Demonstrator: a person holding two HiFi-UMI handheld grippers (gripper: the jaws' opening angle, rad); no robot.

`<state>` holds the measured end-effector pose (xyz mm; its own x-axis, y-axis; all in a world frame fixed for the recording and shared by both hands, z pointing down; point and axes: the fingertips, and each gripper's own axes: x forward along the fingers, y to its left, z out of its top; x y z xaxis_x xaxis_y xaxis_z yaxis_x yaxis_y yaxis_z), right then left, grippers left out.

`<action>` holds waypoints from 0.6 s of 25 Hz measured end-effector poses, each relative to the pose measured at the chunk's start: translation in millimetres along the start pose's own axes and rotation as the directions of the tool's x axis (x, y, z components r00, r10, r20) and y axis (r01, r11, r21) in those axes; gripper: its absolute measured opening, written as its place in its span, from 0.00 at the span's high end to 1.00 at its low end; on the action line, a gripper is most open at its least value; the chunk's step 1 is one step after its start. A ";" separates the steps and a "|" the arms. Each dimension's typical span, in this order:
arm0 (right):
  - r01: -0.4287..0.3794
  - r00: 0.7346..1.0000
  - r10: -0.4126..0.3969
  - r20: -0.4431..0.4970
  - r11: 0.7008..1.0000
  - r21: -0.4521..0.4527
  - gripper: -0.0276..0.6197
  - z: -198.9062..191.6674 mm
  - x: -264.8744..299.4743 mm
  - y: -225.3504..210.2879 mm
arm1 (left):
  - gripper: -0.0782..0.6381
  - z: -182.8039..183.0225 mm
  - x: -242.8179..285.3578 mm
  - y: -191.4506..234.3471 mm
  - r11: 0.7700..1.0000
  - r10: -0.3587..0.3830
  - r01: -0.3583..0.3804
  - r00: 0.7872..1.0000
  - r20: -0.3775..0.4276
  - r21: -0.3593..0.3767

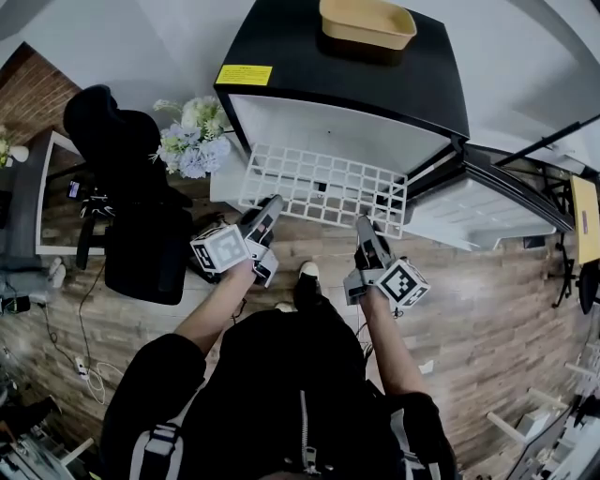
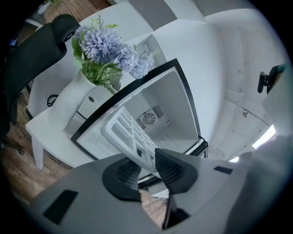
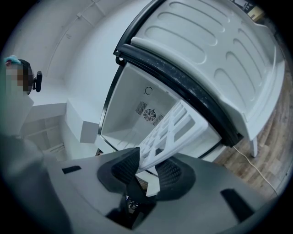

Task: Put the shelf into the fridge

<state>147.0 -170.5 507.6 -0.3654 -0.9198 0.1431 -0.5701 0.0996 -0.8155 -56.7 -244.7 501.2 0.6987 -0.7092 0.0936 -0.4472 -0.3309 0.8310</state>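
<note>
A white grid shelf (image 1: pixel 323 186) is held level in front of the black mini fridge (image 1: pixel 375 84), its far edge at the open cavity (image 1: pixel 328 127). My left gripper (image 1: pixel 269 213) is shut on the shelf's near left edge (image 2: pixel 130 137). My right gripper (image 1: pixel 363 230) is shut on the near right edge (image 3: pixel 169 125). The fridge door (image 1: pixel 487 197) stands open to the right. In both gripper views the white interior with a round rear vent (image 2: pixel 149 119) (image 3: pixel 150 114) lies straight ahead.
A tan tray (image 1: pixel 367 22) sits on top of the fridge. A vase of pale blue flowers (image 1: pixel 192 136) stands on a white table (image 2: pixel 59 123) left of the fridge. A black office chair (image 1: pixel 127 197) is farther left. The floor is wood.
</note>
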 end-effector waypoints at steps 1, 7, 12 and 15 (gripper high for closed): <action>0.002 1.000 -0.002 -0.003 1.000 0.006 0.78 -1.2 0.5 -1.3 | 0.75 0.3 0.6 -0.5 1.000 0.002 -0.002 1.000 -0.002 0.000; -0.029 1.000 0.028 0.014 0.999 0.014 0.77 -4.3 -2.1 3.0 | 0.75 1.7 -10.5 -9.0 1.000 0.007 -0.007 1.000 0.004 0.007; 0.003 1.000 -0.003 -0.007 1.000 -0.011 0.77 8.0 14.2 -2.2 | 0.75 7.6 7.4 -2.2 1.000 0.012 -0.012 1.000 0.004 0.011; 0.011 1.000 -0.011 -0.014 1.000 -0.016 0.77 11.3 18.1 -6.1 | 0.75 7.9 11.8 0.6 1.000 0.019 -0.019 1.000 0.001 0.010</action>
<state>152.3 -192.1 508.9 -0.3696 -0.9153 0.1600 -0.5856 0.0957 -0.8050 -53.2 -258.2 498.4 0.6893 -0.7162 0.1089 -0.4663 -0.3236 0.8233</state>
